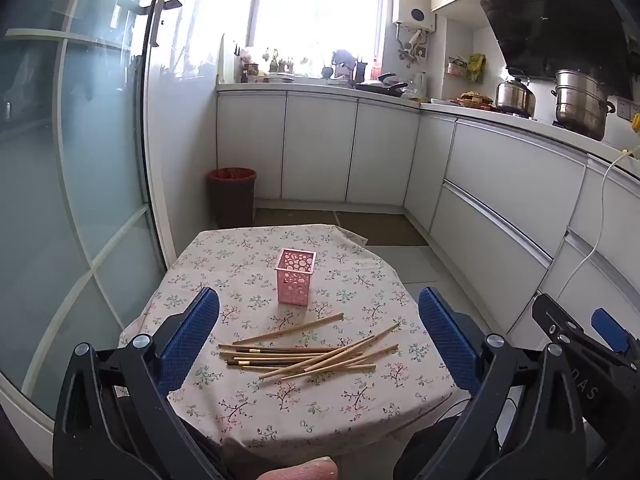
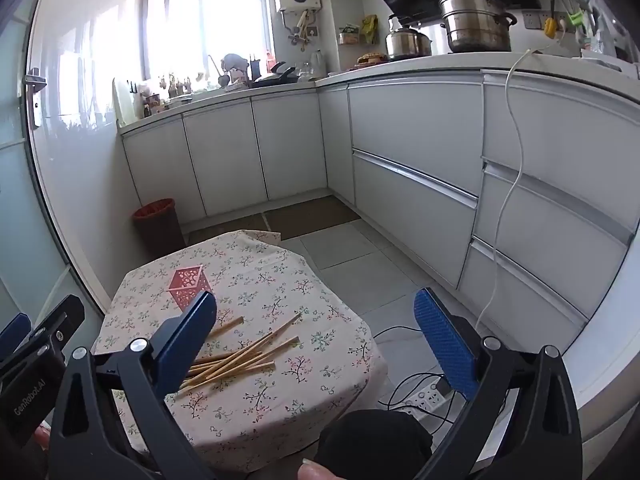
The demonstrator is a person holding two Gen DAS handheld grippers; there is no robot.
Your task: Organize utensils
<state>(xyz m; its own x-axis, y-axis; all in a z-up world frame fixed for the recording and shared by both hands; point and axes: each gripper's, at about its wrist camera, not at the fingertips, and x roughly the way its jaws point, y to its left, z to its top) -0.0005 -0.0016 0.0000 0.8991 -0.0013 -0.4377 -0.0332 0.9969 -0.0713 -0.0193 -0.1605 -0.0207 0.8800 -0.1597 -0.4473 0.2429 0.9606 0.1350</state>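
A small table draped in a cream floral tablecloth [image 1: 280, 412] stands in a white-cabineted kitchen, carrying a loose pile of wooden chopsticks [image 1: 308, 354], some pale bamboo and some dark-handled. At 12 o'clock from the pile, just beyond it and apart from it, a pink perforated square plastic utensil holder [image 1: 295, 277] stands upright, with nothing showing above its rim. The left gripper [image 1: 318, 334], blue-padded with black arms, hangs above the near side of the table with its jaws spread wide, grasping nothing; the pile lies between its fingers in the left wrist view. The right gripper [image 2: 316, 336] is likewise released and holds nothing, poised over the table's 3 o'clock edge, its left finger [image 2: 186, 342] overlapping the pile in its own view. White lettering reading "GenRobot.AI" marks the left gripper's body in the right wrist view. A dark waste bin with a red liner [image 1: 231, 196] sits on the floor at 11 o'clock, and steel pots [image 1: 582, 102] stand on the counter at 2 o'clock.
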